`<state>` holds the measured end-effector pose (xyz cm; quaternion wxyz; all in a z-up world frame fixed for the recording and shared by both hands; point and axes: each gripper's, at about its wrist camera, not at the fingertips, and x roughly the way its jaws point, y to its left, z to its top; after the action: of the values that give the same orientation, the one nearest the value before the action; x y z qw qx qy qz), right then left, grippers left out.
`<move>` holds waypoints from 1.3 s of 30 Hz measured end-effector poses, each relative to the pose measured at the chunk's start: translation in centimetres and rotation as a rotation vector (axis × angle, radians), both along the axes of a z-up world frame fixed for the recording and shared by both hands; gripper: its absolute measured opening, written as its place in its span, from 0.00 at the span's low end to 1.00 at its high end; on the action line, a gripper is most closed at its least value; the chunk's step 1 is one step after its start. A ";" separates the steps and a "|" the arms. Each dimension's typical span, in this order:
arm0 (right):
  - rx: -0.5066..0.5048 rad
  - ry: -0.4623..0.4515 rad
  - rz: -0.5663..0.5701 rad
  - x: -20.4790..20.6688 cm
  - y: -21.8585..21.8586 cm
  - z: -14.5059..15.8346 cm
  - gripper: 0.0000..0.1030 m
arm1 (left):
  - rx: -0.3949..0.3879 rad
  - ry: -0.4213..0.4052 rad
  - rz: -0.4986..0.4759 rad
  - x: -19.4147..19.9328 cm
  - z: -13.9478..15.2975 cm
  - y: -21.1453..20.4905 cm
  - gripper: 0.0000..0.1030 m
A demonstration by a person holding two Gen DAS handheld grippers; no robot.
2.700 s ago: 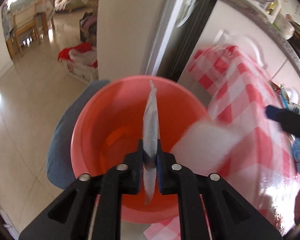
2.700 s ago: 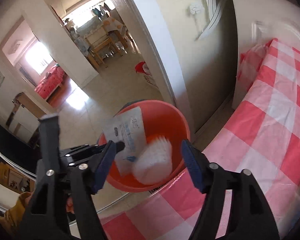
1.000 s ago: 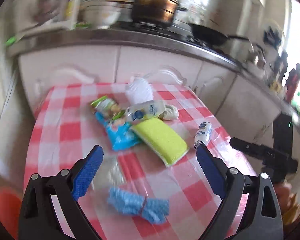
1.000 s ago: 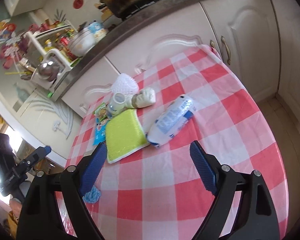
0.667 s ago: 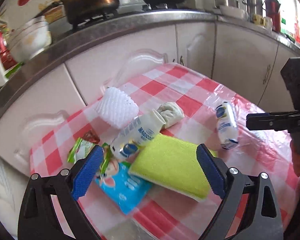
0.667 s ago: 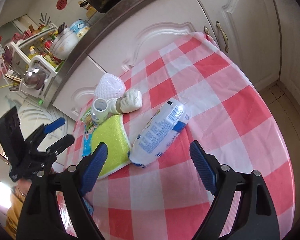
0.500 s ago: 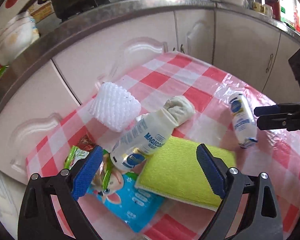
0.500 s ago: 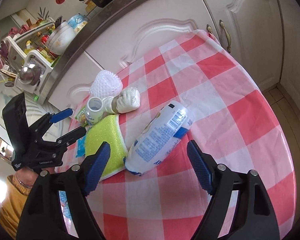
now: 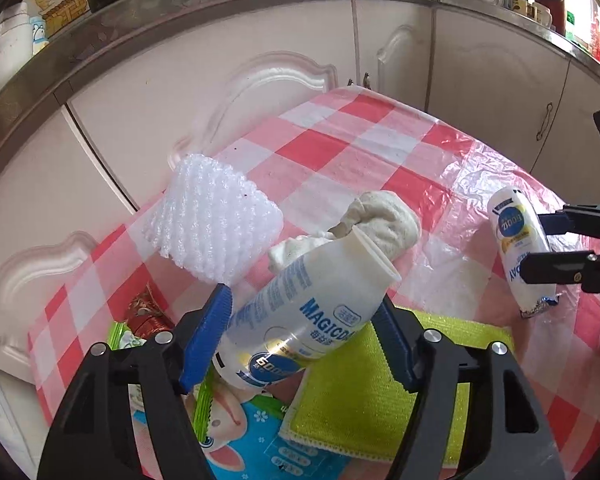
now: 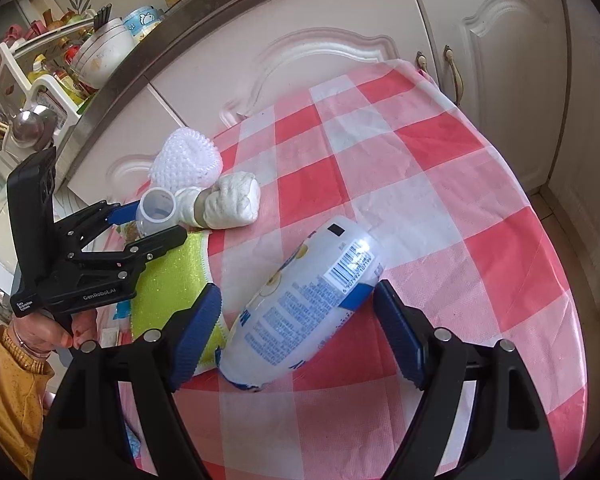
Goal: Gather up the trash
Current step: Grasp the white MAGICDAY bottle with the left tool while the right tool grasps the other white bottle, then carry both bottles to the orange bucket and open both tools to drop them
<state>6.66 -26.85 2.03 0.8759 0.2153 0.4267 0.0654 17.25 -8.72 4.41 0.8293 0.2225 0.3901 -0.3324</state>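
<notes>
My left gripper [image 9: 300, 332] is open with its jaws either side of an empty white "MAGICOO" drink bottle [image 9: 304, 312] lying on the red-checked table; the same bottle [image 10: 156, 210] shows in the right wrist view. My right gripper [image 10: 296, 328] is open, its jaws either side of a white and blue plastic wrapper pack [image 10: 304, 308] lying on the cloth; it also shows in the left wrist view [image 9: 516, 248]. I cannot tell whether the pads touch either item.
On the table lie a white foam fruit net [image 9: 212, 216], a rolled cream cloth [image 9: 380, 216], a yellow-green sponge cloth [image 9: 380, 392], a blue cartoon snack bag [image 9: 244, 428] and a red-green wrapper [image 9: 144, 312]. White kitchen cabinets [image 9: 220, 64] stand behind the table.
Both grippers have left the red bucket, swung to the table and closed in: the left around the drink bottle, the right around the wrapper pack. Both jaws have narrowed a little.
</notes>
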 end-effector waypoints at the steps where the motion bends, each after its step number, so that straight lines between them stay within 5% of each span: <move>1: -0.008 -0.002 0.001 0.0 0.1 0.0 0.77 | -0.010 0.006 0.003 0.1 0.0 0.0 0.67; 14: -0.047 -0.013 -0.015 -0.1 0.2 0.0 0.47 | -0.110 -0.009 0.102 0.0 1.0 1.2 0.50; 28: 0.039 -0.096 0.015 -2.0 0.6 1.4 0.46 | -0.266 -0.037 0.231 -3.7 4.2 5.8 0.47; 39: 0.038 -0.129 0.091 -3.7 4.1 3.6 0.46 | -0.397 -0.075 0.340 -10.1 7.0 11.1 0.46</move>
<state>2.99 -22.78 5.67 0.8934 0.2077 0.3776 0.1268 7.18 2.38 11.44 0.9146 -0.0012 0.3181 -0.2498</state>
